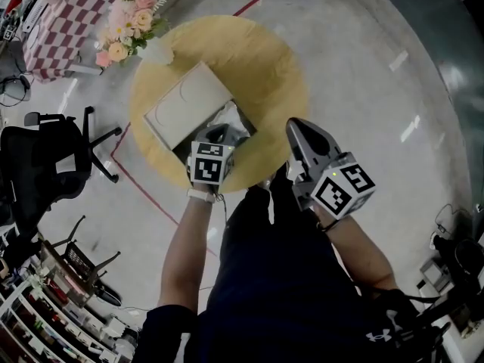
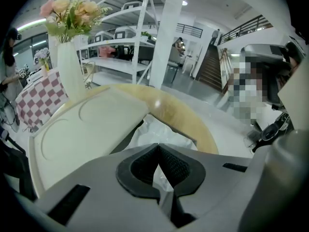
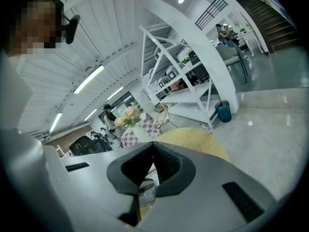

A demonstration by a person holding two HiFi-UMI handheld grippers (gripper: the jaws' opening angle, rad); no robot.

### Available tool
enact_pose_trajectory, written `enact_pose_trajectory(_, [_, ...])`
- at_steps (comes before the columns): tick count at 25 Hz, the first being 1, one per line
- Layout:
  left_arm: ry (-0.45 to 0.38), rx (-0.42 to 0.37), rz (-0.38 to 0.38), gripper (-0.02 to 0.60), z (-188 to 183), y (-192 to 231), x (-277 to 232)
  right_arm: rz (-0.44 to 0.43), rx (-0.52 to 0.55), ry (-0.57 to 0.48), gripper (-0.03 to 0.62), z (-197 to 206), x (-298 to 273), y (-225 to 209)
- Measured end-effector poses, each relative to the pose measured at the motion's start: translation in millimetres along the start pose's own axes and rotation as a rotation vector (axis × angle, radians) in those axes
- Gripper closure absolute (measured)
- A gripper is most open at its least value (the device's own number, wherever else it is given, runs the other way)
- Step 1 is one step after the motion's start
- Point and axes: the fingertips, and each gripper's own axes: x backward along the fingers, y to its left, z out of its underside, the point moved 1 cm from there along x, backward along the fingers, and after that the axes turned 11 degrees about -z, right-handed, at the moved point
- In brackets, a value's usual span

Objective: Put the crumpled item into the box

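A dark box (image 1: 181,152) stands on the round yellow table (image 1: 265,66), its cream lid (image 1: 189,100) lying askew over the far left part. The crumpled white item (image 1: 231,118) lies inside the box. My left gripper (image 1: 217,136) hovers at the box's near edge, shut and holding nothing. In the left gripper view the closed fingertips (image 2: 157,147) point at the crumpled item (image 2: 157,132), with the lid (image 2: 91,124) to the left. My right gripper (image 1: 304,136) hangs over the table's near right edge, shut and holding nothing (image 3: 153,146).
A white vase of pink and yellow flowers (image 1: 130,23) stands at the table's far left edge. A black office chair (image 1: 45,161) is on the floor to the left, beside a checked cloth (image 1: 64,17). White shelving (image 3: 178,66) rises beyond the table.
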Motion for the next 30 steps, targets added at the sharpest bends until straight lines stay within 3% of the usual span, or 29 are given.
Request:
enact_pose_trajectory(8, [0.06, 0.054, 0.008, 0.564, 5, 4, -19, 0.018, -0.007, 0.0, 0.589, -5, -2, -11])
enact_pose_trajectory(30, [0.149, 0.075, 0.013, 0.561, 8, -1, -40, 0.034, -0.055, -0.016, 0.589, -13, 0, -22])
